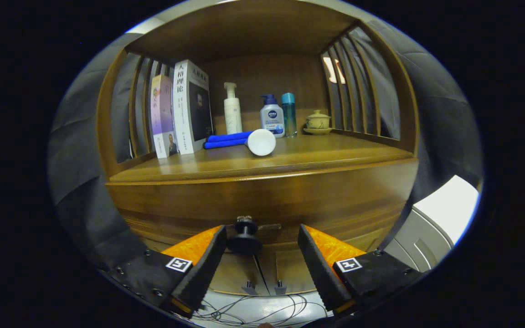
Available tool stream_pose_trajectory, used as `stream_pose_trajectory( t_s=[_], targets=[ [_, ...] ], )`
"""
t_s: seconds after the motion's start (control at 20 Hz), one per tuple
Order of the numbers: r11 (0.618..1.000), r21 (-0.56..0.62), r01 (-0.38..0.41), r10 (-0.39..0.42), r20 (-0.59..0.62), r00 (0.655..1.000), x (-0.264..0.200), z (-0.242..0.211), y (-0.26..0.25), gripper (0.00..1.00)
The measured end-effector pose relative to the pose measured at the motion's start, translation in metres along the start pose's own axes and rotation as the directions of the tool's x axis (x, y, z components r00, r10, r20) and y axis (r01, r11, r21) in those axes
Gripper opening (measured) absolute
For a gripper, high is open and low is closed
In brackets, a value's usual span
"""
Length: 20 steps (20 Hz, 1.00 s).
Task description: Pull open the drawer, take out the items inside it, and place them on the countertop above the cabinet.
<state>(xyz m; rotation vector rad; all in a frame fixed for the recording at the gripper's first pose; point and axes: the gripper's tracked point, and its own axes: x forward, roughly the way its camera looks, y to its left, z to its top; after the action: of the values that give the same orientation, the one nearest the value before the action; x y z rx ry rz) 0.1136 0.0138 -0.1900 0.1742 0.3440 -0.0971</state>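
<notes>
A wooden cabinet stands ahead, its drawer front shut below the countertop. A dark round knob sticks out of the drawer front. My gripper is open, with the knob between its fingers, close by the left finger and apart from the right finger. Neither finger presses on the knob. The drawer's inside is hidden.
On the countertop stand two books, a white pump bottle, a blue-capped pump bottle, a teal bottle and a lidded cup on a saucer. A blue-handled roller with a white head lies in front. Cables run on the floor below.
</notes>
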Motion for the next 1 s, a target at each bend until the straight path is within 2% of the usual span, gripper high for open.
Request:
stream_pose_trajectory(
  t_s=[0.3, 0.5, 0.7, 1.0],
  targets=[
    [0.999, -0.038, 0.030, -0.025, 0.119, 0.993, -0.076, 0.046, -0.030, 0.98],
    [1.000, 0.027, 0.011, -0.016, 0.219, 0.976, -0.123, 0.092, -0.041, 0.98],
    [0.998, 0.054, -0.032, 0.010, 0.370, 0.929, -0.174, 0.141, -0.048, 0.98],
    [1.000, 0.013, -0.020, 0.012, 0.489, 0.872, -0.238, 0.176, -0.058, 0.98]
  ],
)
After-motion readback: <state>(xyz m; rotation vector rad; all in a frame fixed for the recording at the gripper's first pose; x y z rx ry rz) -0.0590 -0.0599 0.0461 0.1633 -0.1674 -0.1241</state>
